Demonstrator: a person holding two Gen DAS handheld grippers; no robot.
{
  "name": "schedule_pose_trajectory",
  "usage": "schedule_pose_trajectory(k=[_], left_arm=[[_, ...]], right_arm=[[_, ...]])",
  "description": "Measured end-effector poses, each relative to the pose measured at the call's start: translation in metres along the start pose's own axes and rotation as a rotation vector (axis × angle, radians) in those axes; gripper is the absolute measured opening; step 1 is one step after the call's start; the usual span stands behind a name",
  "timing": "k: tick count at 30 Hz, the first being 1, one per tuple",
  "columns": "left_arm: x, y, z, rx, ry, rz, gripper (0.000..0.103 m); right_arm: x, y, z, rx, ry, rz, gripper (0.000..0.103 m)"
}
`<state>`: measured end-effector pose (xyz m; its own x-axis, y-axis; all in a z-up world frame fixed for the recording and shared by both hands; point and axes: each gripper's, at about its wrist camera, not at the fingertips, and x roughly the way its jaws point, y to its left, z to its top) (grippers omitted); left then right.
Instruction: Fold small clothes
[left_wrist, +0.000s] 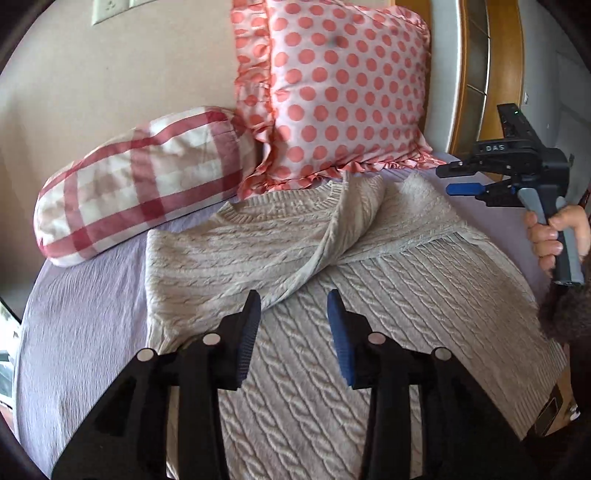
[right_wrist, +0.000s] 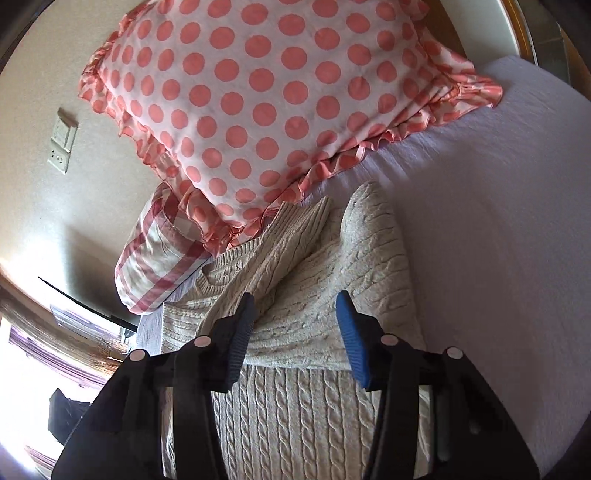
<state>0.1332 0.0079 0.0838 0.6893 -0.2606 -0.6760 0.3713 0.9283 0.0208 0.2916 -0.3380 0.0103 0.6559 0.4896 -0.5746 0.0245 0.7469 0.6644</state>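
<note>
A cream cable-knit sweater (left_wrist: 303, 332) lies flat on the lilac bed sheet (left_wrist: 81, 325), with both sleeves folded across its chest. It also shows in the right wrist view (right_wrist: 306, 398). My left gripper (left_wrist: 293, 299) is open and empty, hovering just above the folded sleeve near the sweater's middle. My right gripper (right_wrist: 295, 301) is open and empty above the sweater's upper right part. In the left wrist view the right gripper (left_wrist: 463, 181) is held up at the far right, above the bed, apart from the sweater.
A pink polka-dot pillow (left_wrist: 343, 88) leans on the wall behind the sweater's collar; it also shows in the right wrist view (right_wrist: 266, 107). A red checked bolster (left_wrist: 140, 181) lies to its left. Bare sheet (right_wrist: 498, 229) lies right of the sweater.
</note>
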Motion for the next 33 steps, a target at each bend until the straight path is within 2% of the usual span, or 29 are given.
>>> schedule_pose_trajectory(k=[4, 6, 9, 12, 13, 14, 16, 18, 20, 22, 24, 25, 27, 28, 29, 30, 33], left_arm=[[-0.025, 0.014, -0.024, -0.077, -0.009, -0.006, 0.049], [-0.03, 0.016, -0.028, -0.104, -0.014, -0.025, 0.056], [-0.032, 0.013, -0.029, -0.116, -0.018, -0.047, 0.062], [-0.033, 0.009, -0.033, -0.113, -0.016, -0.049, 0.067], [-0.032, 0.01, -0.034, -0.114, -0.012, -0.049, 0.067], [-0.031, 0.011, -0.035, -0.116, -0.007, -0.047, 0.068], [-0.032, 0.014, -0.039, -0.12, -0.008, -0.041, 0.069], [-0.034, 0.02, -0.043, -0.128, -0.012, -0.035, 0.069], [-0.036, 0.027, -0.047, -0.144, -0.017, -0.046, 0.069], [-0.037, 0.032, -0.05, -0.164, -0.021, -0.056, 0.069], [-0.04, 0.036, -0.054, -0.185, -0.026, -0.077, 0.069], [-0.042, 0.038, -0.057, -0.196, -0.027, -0.091, 0.069], [-0.047, 0.043, -0.064, -0.23, -0.015, -0.126, 0.073], [-0.05, 0.047, -0.069, -0.252, -0.008, -0.152, 0.076], [-0.053, 0.051, -0.075, -0.276, -0.003, -0.178, 0.08], [-0.057, 0.055, -0.081, -0.302, 0.003, -0.2, 0.084], [-0.066, 0.068, -0.103, -0.38, 0.03, -0.246, 0.085]], right_arm=[[0.044, 0.051, 0.019, -0.121, -0.011, -0.143, 0.046], [0.068, 0.075, 0.024, -0.153, -0.009, -0.183, 0.046], [0.107, 0.093, 0.029, -0.163, 0.016, -0.264, 0.047], [0.143, 0.094, 0.028, -0.209, 0.037, -0.423, 0.047], [0.151, 0.089, 0.025, -0.217, 0.049, -0.47, 0.04], [0.15, 0.083, 0.024, -0.216, 0.025, -0.486, 0.017], [0.129, 0.07, 0.024, -0.168, -0.021, -0.408, 0.007], [0.092, 0.054, 0.02, -0.088, -0.091, -0.285, 0.007], [0.048, 0.041, 0.008, -0.056, -0.172, -0.2, 0.007], [0.015, 0.023, -0.011, -0.023, -0.206, -0.16, 0.007], [-0.002, 0.002, -0.029, 0.003, -0.177, -0.161, 0.008], [-0.008, -0.009, -0.037, 0.019, -0.151, -0.175, 0.009], [-0.024, -0.024, -0.054, 0.031, -0.127, -0.2, 0.019], [-0.036, -0.03, -0.065, 0.022, -0.128, -0.202, 0.035], [-0.051, -0.034, -0.077, 0.007, -0.128, -0.195, 0.06], [-0.065, -0.04, -0.089, -0.009, -0.133, -0.182, 0.067], [-0.095, -0.058, -0.124, -0.044, -0.105, -0.175, 0.069]])
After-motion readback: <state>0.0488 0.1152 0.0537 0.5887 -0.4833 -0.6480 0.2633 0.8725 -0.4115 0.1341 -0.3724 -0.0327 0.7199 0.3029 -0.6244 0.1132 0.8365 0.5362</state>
